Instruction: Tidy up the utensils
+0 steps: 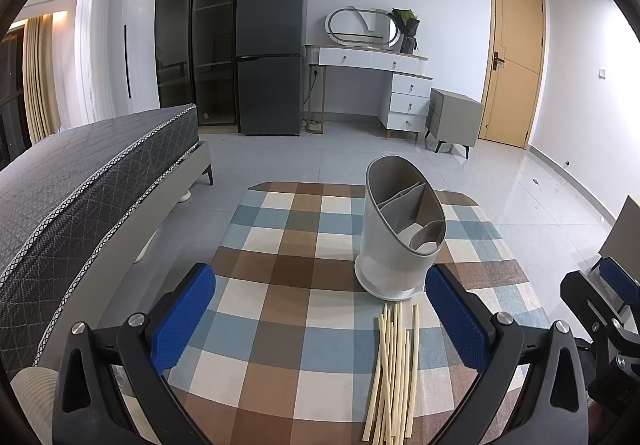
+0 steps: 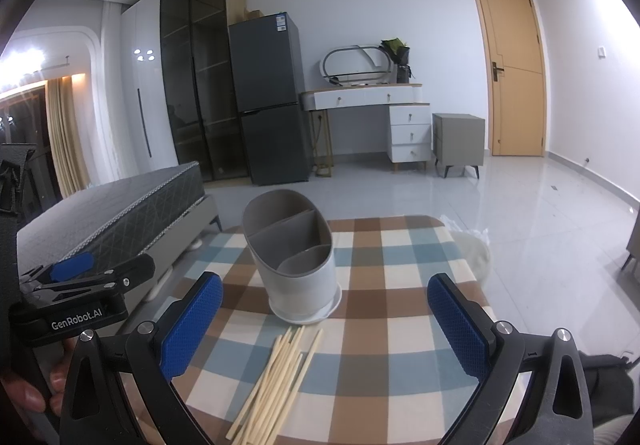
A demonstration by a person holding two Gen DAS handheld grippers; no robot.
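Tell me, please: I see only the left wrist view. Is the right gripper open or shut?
Observer: Open. The right gripper has its blue pads wide apart, with nothing between them.
Operator: Does anything lie beyond the table's right edge?
Observer: Yes, something white and crumpled, perhaps a plastic bag, sits by the checked tablecloth's far right corner.
Operator: Who holds the left gripper?
Observer: A hand; its fingers wrap around the handle of the left gripper.

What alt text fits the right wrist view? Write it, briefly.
The open right gripper hovers over a bundle of pale chopsticks lying on a checked tablecloth, before an empty, divided grey utensil holder. The left gripper is at left; a bedroom lies behind.
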